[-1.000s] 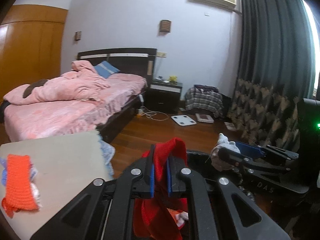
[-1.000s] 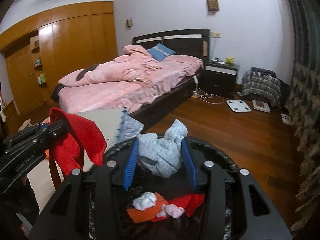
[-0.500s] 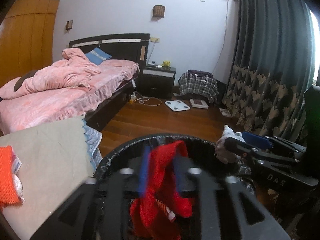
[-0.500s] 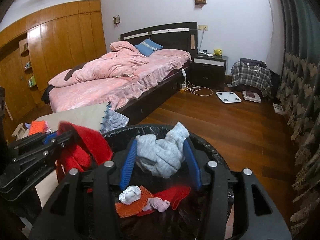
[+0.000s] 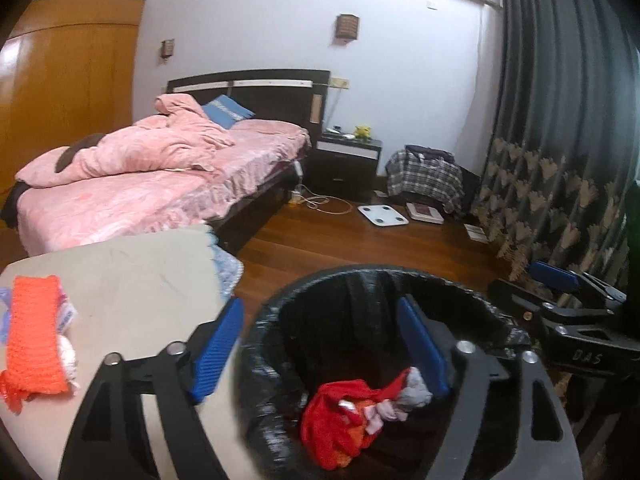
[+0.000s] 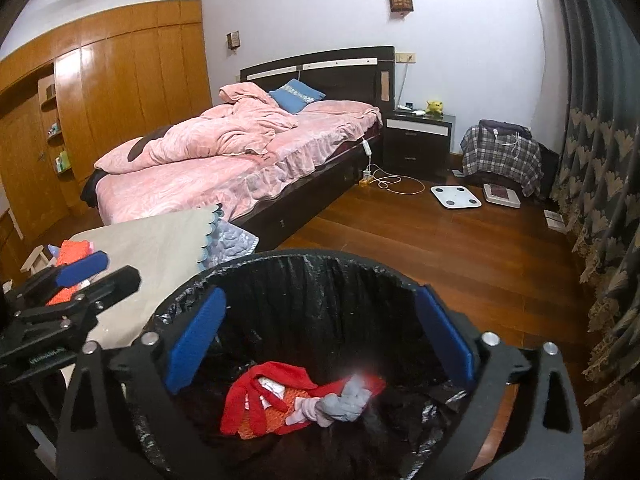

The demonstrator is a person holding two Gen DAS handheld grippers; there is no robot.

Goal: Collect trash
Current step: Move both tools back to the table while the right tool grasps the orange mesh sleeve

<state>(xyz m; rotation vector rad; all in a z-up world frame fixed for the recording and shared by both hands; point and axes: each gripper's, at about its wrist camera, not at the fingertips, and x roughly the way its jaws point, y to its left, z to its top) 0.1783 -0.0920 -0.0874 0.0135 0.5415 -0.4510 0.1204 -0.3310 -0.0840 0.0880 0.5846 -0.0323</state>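
A black bin lined with a black bag [image 5: 360,276] [image 6: 304,258] stands on the floor beside a low table. Inside lie a red cloth [image 5: 336,416] [image 6: 248,396] and a grey sock [image 5: 414,394] [image 6: 344,404] among other scraps. My left gripper [image 5: 320,350] is open and empty over the bin's left rim; it also shows in the right wrist view [image 6: 96,276]. My right gripper [image 6: 320,340] is open and empty over the bin; it also shows in the left wrist view [image 5: 536,280]. An orange knitted piece [image 5: 34,340] [image 6: 70,254] lies on the table.
The beige-covered table [image 5: 132,276] is left of the bin. A bed with pink bedding [image 5: 160,176] is behind it. A nightstand [image 5: 346,160], a white scale [image 5: 382,214], a plaid-covered heap [image 5: 426,174] and dark curtains [image 5: 560,120] line the far and right side.
Both grippers opened. The red cloth fell from my left gripper and the grey sock from my right gripper into the bin.
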